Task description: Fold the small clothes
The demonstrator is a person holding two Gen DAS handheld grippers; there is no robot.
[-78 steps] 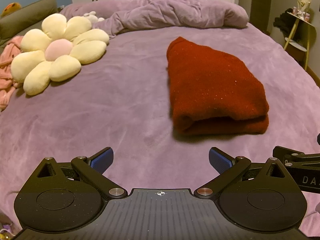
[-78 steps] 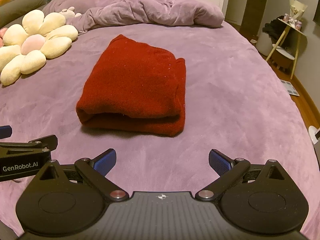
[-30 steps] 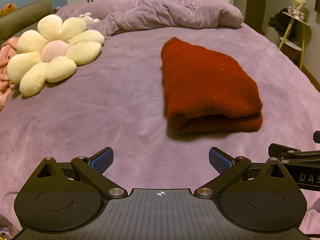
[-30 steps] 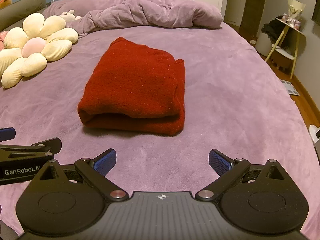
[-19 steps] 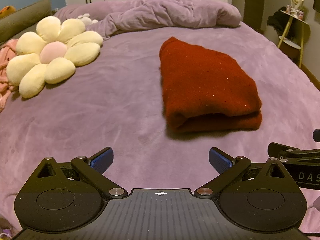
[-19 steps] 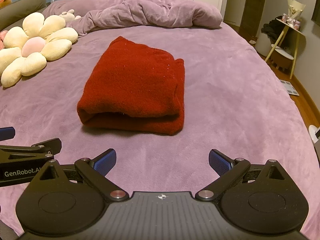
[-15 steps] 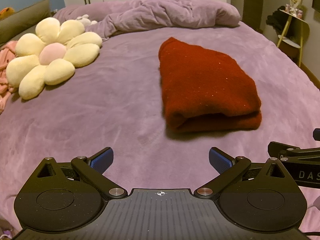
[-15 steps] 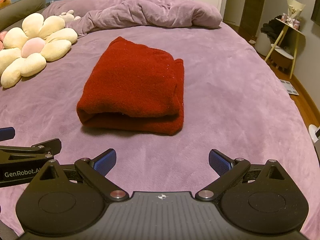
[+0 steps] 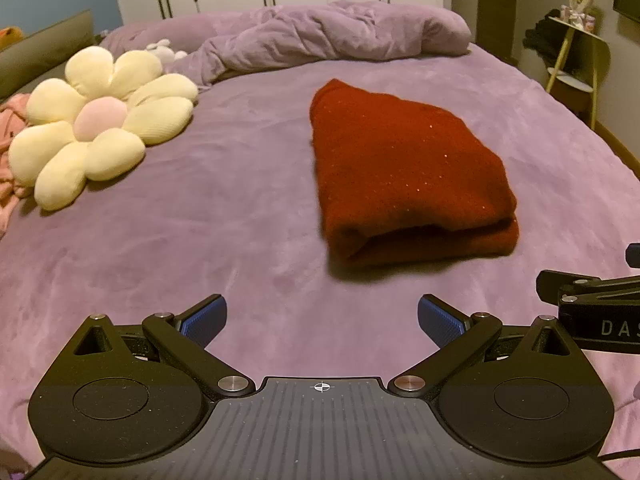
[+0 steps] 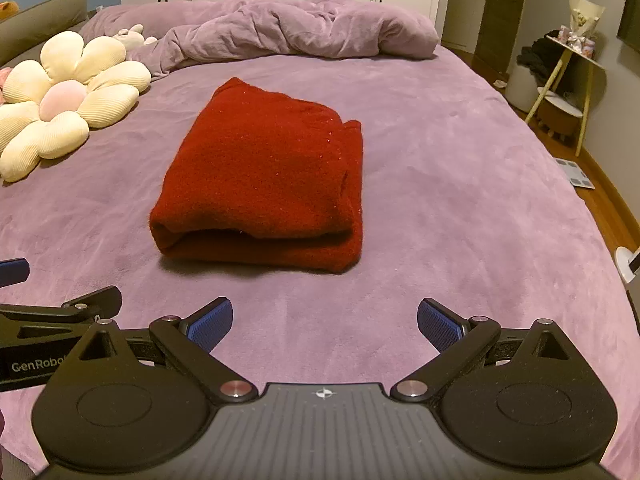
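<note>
A dark red knitted garment (image 9: 404, 172) (image 10: 264, 184) lies folded into a thick rectangle on the purple bed (image 9: 208, 216) (image 10: 460, 200), its folded edge facing me. My left gripper (image 9: 320, 318) is open and empty, held short of the garment and to its left. My right gripper (image 10: 324, 320) is also open and empty, a little in front of the garment's near edge. Neither touches the cloth. Each gripper's body shows at the edge of the other's view.
A cream flower-shaped cushion (image 9: 92, 128) (image 10: 60, 104) lies at the left. A rumpled purple duvet (image 9: 320, 36) (image 10: 288, 28) is heaped at the far end. Pink cloth (image 9: 8, 152) sits at the left edge. A small side table (image 10: 568, 80) stands beyond the bed's right edge.
Both grippers have drifted back slightly from the garment and stayed open. The folded garment has not moved.
</note>
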